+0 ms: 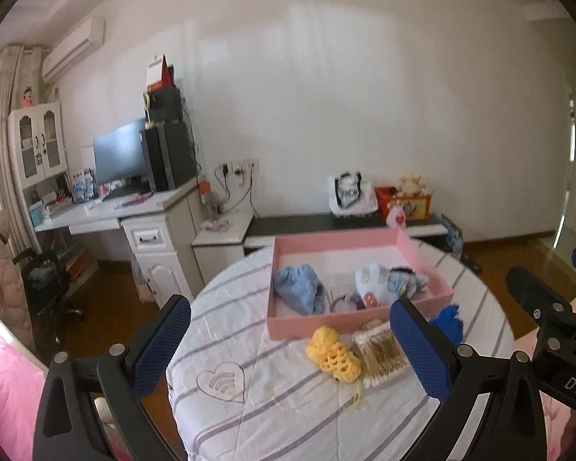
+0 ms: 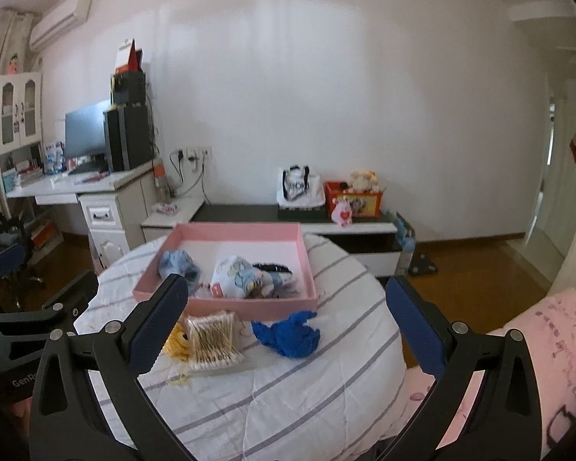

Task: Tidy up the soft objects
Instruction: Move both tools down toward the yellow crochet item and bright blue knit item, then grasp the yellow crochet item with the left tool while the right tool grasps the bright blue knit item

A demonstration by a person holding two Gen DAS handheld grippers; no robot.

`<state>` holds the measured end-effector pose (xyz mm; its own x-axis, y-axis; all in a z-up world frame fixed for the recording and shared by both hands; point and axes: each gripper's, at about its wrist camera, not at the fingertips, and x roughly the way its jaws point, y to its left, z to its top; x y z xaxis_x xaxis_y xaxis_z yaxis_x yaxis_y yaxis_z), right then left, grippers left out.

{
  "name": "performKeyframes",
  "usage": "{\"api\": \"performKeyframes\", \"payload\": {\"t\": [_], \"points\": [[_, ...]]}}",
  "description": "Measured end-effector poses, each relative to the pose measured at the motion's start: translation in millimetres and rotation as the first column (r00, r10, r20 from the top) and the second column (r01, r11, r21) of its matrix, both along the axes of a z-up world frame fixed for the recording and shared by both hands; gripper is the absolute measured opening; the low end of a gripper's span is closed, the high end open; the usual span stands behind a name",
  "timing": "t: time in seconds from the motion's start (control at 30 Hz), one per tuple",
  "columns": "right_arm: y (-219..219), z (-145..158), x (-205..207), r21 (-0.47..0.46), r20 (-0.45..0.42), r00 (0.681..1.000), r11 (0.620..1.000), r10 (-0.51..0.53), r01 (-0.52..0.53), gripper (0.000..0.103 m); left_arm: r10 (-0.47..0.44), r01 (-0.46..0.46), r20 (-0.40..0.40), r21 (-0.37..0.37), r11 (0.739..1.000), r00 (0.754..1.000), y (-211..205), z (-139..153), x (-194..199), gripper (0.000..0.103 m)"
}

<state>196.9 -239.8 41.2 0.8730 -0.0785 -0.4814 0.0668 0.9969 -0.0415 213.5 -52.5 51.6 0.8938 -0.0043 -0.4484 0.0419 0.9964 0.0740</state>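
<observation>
Both tongs point(image 1: 288, 342) point(image 2: 288, 322) agape above bedding point(image 2: 288, 403)

The tray point(image 2: 307, 265), mid-frame, looks like matt pink card with a white floor. Under it the quilt point(image 2: 288, 403) is soft white cloth with grey stripes, faintly creased. The blue point(image 2: 288, 336) and yellow point(image 1: 334, 353) pieces are knobbly crochet yarn. The swabs point(image 2: 213, 340) sit in clear glossy plastic. Gripper pads point(image 1: 418, 345) are dimpled blue rubber on matt black plastic. Lower right, the floor point(image 2: 480, 261) is glossy brown wood.
</observation>
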Motion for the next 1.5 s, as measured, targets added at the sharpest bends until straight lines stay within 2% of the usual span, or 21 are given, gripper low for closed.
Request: {"api": "performKeyframes", "payload": {"t": [0.27, 0.5, 0.8, 1.03, 1.13, 1.3, 1.4, 1.47, 1.5], "points": [[-3, -36, 29, 0.019, -0.124, 0.992, 1.000, -0.001, 0.004, 0.103, -0.001, 0.003, -0.120, 0.016, 1.000, 0.993, -2, -21, 38, 0.103], [-4, -69, 51, 0.013, -0.230, 0.973, 1.000, -0.006, 0.009, 0.103, 0.012, 0.000, -0.238, 0.048, 0.999, 0.971, -4, -51, 77, 0.103], [-19, -118, 74, 0.021, -0.374, 0.926, 0.998, -0.047, 0.060, 0.103, -0.009, 0.013, -0.396, 0.007, 1.000, 0.918, -2, -93, 127, 0.103], [-31, -139, 86, 0.032, -0.429, 0.901, 0.996, -0.060, 0.082, 0.103, -0.047, 0.025, -0.456, -0.054, 0.998, 0.889, 0, -111, 156, 0.103], [-34, -146, 92, 0.030, -0.451, 0.890, 0.996, -0.066, 0.089, 0.103, -0.033, 0.014, -0.466, -0.044, 0.999, 0.884, -2, -119, 165, 0.103], [-39, -154, 98, 0.033, -0.478, 0.876, 0.995, -0.069, 0.096, 0.103, -0.056, 0.019, -0.484, -0.081, 0.997, 0.873, -2, -131, 179, 0.103], [-39, -158, 103, 0.027, -0.489, 0.869, 0.995, -0.070, 0.096, 0.103, -0.073, 0.028, -0.486, -0.099, 0.995, 0.871, -3, -139, 187, 0.095], [-39, -160, 106, 0.029, -0.496, 0.866, 0.995, -0.070, 0.097, 0.103, -0.122, 0.052, -0.497, -0.152, 0.987, 0.859, -3, -145, 192, 0.083], [-40, -160, 108, 0.031, -0.498, 0.864, 0.995, -0.069, 0.098, 0.103, -0.145, 0.055, -0.505, -0.187, 0.981, 0.851, -1, -148, 194, 0.081]]}}
